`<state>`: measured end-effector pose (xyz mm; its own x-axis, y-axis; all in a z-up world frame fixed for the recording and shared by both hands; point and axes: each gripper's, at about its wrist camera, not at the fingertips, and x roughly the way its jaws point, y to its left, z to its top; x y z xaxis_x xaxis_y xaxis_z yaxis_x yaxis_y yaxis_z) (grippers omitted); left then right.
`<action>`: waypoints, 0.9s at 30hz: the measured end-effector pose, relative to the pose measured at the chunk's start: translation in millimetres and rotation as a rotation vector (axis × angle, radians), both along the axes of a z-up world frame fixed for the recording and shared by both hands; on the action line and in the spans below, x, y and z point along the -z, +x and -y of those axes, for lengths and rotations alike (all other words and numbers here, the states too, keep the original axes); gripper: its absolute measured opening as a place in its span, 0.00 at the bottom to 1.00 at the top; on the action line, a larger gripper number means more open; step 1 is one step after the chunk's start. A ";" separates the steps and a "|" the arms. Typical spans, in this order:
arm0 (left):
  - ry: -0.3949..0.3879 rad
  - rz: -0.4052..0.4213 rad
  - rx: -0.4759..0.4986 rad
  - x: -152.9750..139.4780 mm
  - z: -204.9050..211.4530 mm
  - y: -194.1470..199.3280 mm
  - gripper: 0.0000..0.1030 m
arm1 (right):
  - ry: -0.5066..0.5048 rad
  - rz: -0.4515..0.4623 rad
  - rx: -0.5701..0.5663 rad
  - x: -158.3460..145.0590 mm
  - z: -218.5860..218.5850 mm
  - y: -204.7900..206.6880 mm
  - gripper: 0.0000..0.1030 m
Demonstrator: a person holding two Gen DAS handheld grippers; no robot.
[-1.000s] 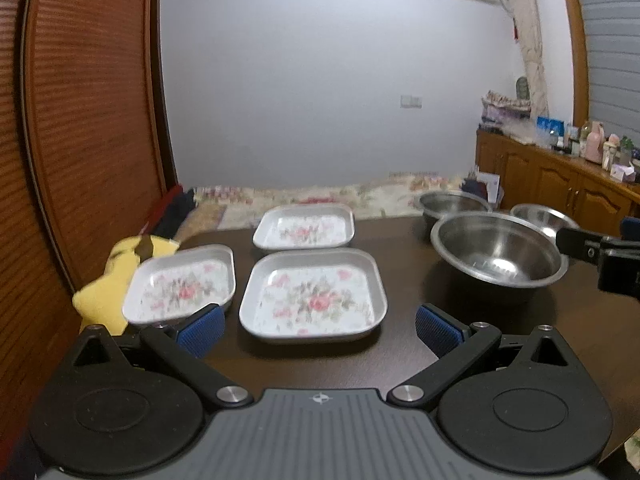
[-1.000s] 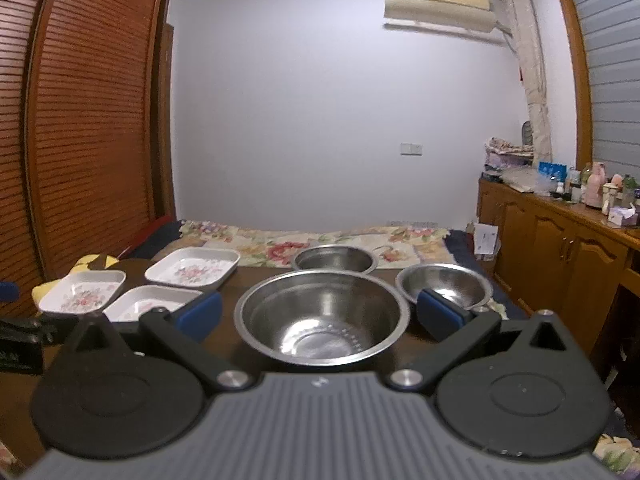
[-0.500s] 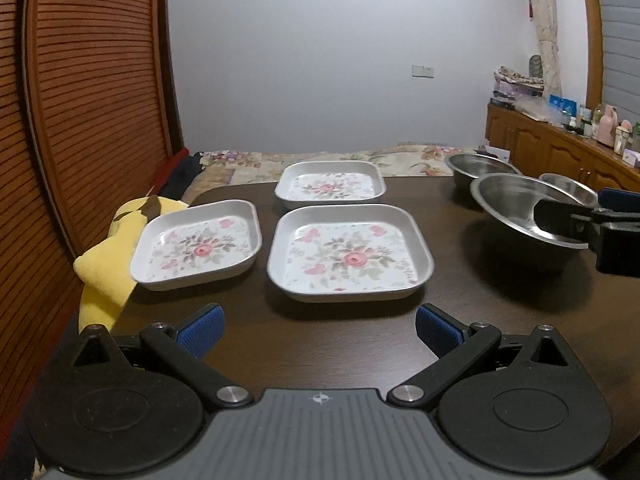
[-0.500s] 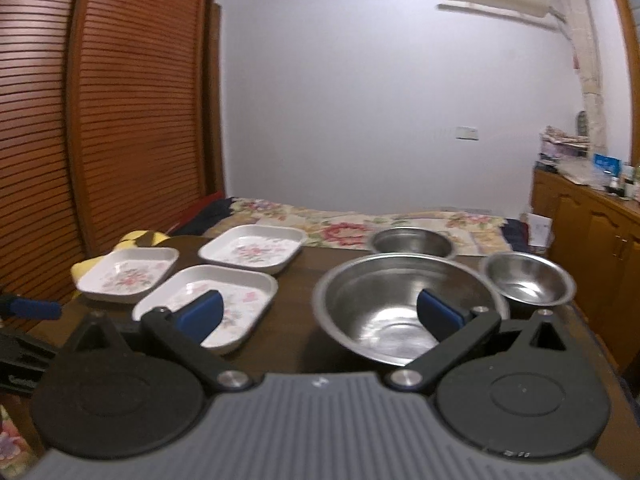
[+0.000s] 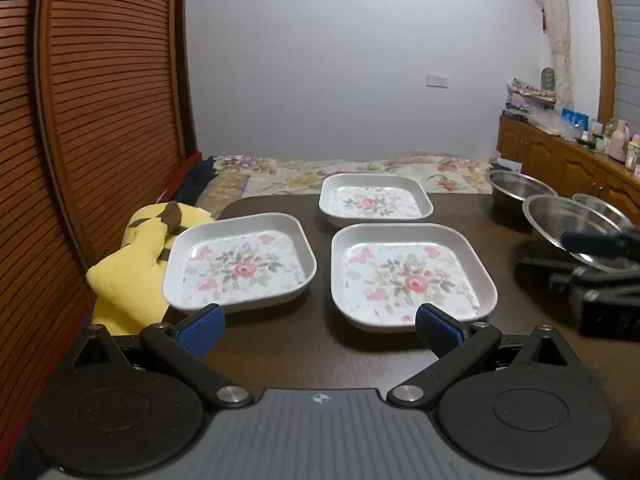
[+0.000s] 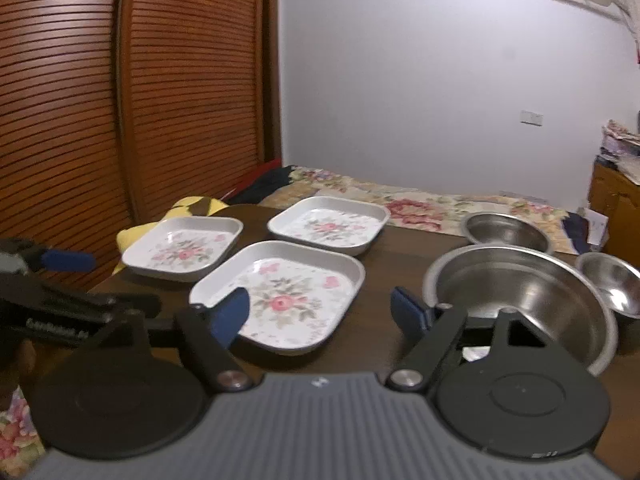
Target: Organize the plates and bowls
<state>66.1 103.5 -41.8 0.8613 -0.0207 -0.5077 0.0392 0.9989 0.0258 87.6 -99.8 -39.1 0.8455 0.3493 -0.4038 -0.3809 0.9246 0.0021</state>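
Three square white plates with a rose print lie on the dark table: a left plate (image 5: 240, 264), a near middle plate (image 5: 412, 276) and a far plate (image 5: 376, 200). Three steel bowls stand at the right: a large bowl (image 6: 520, 300), a far bowl (image 6: 504, 232) and a small bowl (image 6: 612, 284). My left gripper (image 5: 318, 326) is open and empty, just short of the two near plates. My right gripper (image 6: 322, 314) is open and empty, between the near middle plate (image 6: 280, 296) and the large bowl. The right gripper also shows in the left wrist view (image 5: 600, 256).
A yellow plush toy (image 5: 136, 264) lies at the table's left edge beside the slatted wooden doors (image 5: 100, 120). A bed with a floral cover (image 5: 340, 172) lies behind the table. A wooden cabinet (image 5: 568, 168) with small items stands at the right.
The left gripper has swung left, so the plates sit further right in its view. The right gripper has turned left from the large bowl towards the plates. Both jaws stay open.
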 end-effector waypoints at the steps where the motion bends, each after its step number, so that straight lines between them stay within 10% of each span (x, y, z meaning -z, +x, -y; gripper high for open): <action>1: -0.008 0.005 0.002 -0.1 -2.7 3.6 1.00 | -0.005 -0.005 -0.003 1.2 -3.0 1.2 0.64; 10: -0.031 -0.028 0.062 10.4 -6.1 34.5 0.76 | -0.032 -0.080 0.001 26.6 -17.2 21.7 0.46; 17: -0.057 -0.067 0.101 23.7 -7.7 56.5 0.49 | -0.044 -0.086 0.025 35.1 -20.2 26.8 0.46; 27: -0.117 -0.093 0.162 30.7 -11.5 78.7 0.35 | -0.023 -0.118 0.061 38.4 -20.2 42.3 0.46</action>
<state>144.7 115.0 -72.5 0.7916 -0.2180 -0.5709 0.1960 0.9754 -0.1007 130.0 -79.7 -77.5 0.8111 0.2876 -0.5094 -0.3219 0.9465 0.0218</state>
